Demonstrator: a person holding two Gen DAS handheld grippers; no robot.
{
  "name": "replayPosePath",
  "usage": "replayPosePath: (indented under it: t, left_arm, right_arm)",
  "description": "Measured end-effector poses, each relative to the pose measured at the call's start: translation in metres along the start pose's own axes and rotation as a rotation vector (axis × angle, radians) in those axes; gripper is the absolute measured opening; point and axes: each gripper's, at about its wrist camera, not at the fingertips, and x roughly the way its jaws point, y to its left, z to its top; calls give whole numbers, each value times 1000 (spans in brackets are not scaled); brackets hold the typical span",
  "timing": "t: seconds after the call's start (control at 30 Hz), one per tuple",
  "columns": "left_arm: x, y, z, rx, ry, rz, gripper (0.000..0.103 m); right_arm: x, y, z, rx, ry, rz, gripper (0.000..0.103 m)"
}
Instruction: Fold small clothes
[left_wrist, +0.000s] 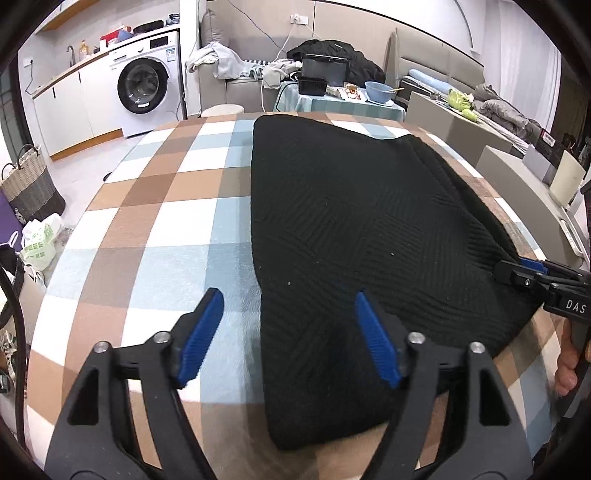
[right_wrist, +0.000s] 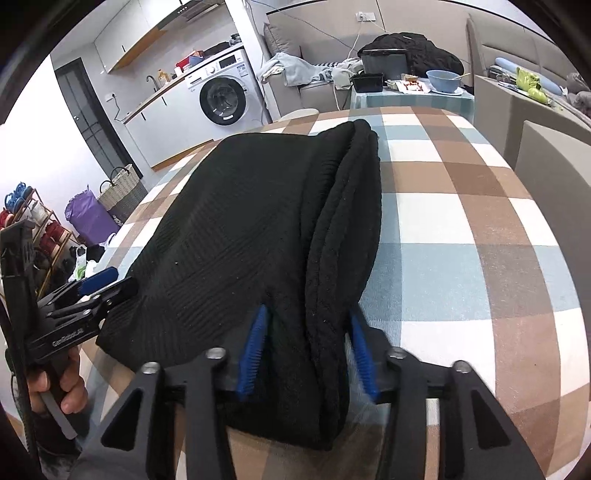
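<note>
A black ribbed knit garment (left_wrist: 351, 229) lies folded on the checked tablecloth (left_wrist: 155, 221). My left gripper (left_wrist: 288, 332) is open over its near left edge, one blue pad on the cloth side, one above the garment. In the right wrist view the same garment (right_wrist: 240, 221) shows a thick folded right edge (right_wrist: 343, 240). My right gripper (right_wrist: 306, 350) is open, its blue pads straddling that folded edge at the near end. The right gripper also shows in the left wrist view (left_wrist: 524, 273), the left gripper in the right wrist view (right_wrist: 99, 284).
The table's rounded edge (left_wrist: 74, 236) drops to the floor on the left, with a woven basket (left_wrist: 29, 184) and bags below. A washing machine (left_wrist: 144, 85), a cluttered sofa and a side table with a blue bowl (left_wrist: 378, 90) stand beyond the table.
</note>
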Motion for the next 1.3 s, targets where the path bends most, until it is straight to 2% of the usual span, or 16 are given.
replayPosePath:
  t: [0.2,0.43,0.47,0.5,0.53,0.67,0.73,0.83,1.1,1.3]
  left_arm:
    - [-21,-6,-13,4,-16,-47,74]
    - [-34,-25,-27,56,-27,-54,74]
    - [-37,-26,-28,56,-34,-60,75]
    - [-42,-27,-28,57,-48,-65,77]
    - [-49,-28,-29,59,-68,-68,83]
    - [-69,-31,-29,67,-146,-71,99]
    - [-78,-32,-30,66,-181,-74,102]
    - [-87,-31,-32,68,-232,-59,102]
    - [-87,-22,-37,37,-275,-55,102]
    - [-80,-17,-38,43,-285,-51,102]
  right_arm:
    - [-9,8,-7,-50,-7,13,62]
    - [-13,14,-11,-81,-11,-9,64]
    - [-17,15,-10,-91,-26,-7,68]
    - [-22,18,-10,-102,-45,-9,80]
    - [-26,21,-11,-110,-61,-12,90]
    - [-45,30,-13,-152,-136,-20,99]
    - [-51,32,-15,-156,-160,-19,102]
    - [-62,32,-19,-153,-214,0,103]
    - [-66,32,-24,-168,-293,-2,103]
    - [-57,30,-24,-151,-293,23,103]
